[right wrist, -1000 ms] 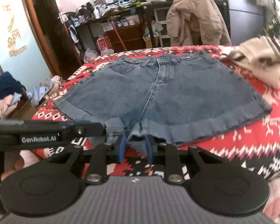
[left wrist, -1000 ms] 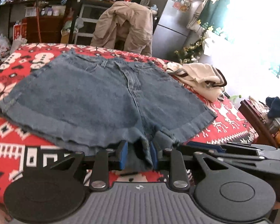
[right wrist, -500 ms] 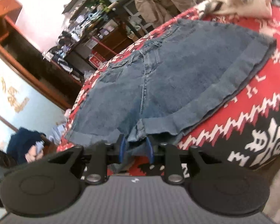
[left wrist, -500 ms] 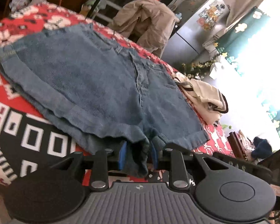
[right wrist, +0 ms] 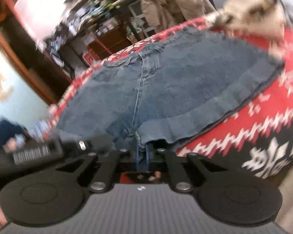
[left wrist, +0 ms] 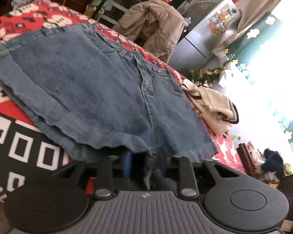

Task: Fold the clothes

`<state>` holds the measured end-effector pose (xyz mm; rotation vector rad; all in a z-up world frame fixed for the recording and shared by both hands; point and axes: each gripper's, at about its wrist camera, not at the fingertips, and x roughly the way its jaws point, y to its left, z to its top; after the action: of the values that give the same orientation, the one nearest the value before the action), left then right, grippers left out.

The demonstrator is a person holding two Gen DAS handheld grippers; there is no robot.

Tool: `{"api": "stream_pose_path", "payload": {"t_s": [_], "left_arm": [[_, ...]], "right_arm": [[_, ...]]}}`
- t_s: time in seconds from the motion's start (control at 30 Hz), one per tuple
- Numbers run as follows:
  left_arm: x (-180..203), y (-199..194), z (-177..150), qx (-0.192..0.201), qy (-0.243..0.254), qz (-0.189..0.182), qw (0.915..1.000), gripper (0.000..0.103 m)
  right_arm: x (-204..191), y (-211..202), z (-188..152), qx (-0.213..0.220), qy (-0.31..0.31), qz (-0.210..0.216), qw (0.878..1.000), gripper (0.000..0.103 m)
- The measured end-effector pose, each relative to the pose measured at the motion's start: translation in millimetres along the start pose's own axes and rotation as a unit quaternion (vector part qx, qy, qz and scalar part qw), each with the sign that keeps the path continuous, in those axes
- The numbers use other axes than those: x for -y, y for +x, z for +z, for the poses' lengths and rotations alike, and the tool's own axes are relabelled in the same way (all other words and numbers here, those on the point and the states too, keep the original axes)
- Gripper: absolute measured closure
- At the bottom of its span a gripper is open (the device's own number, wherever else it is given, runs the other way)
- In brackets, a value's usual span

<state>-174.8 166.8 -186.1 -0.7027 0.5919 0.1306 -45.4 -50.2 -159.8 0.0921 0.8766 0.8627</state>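
Note:
Blue denim shorts lie flat, waistband far, on a red patterned blanket. My left gripper is at the near hem by the crotch. Its jaws are closing, a hanging fold of denim sits between the blue pads, and a gap still shows beside it. In the right wrist view the shorts fill the middle. My right gripper is closing too, its pads pinched tight on the crotch hem. The left gripper's body is right beside it, on its left.
A cream sweater lies on the blanket beyond the shorts' right leg. Behind the bed stand a chair draped with a tan jacket, a grey fridge and cluttered shelves. The blanket's edge drops off near me.
Both views have rolled and dipped toward the near hem. The right pads have come together on the denim; the left pads look about as wide as before.

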Motion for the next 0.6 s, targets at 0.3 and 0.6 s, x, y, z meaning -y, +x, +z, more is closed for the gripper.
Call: {"api": "stream_pose_path", "payload": {"t_s": [0.3, 0.6], "left_arm": [[17.0, -9.7, -14.5, 0.016, 0.075, 0.013, 0.9970, 0.097], [5.8, -7.7, -16.7, 0.002, 0.052, 0.010, 0.9986, 0.095]], "right_arm": [[-49.1, -23.7, -10.4, 0.053, -0.207, -0.032, 0.976, 0.096], [-47.2, -4.0, -23.7, 0.014, -0.175, 0.004, 0.984, 0.082]]}}
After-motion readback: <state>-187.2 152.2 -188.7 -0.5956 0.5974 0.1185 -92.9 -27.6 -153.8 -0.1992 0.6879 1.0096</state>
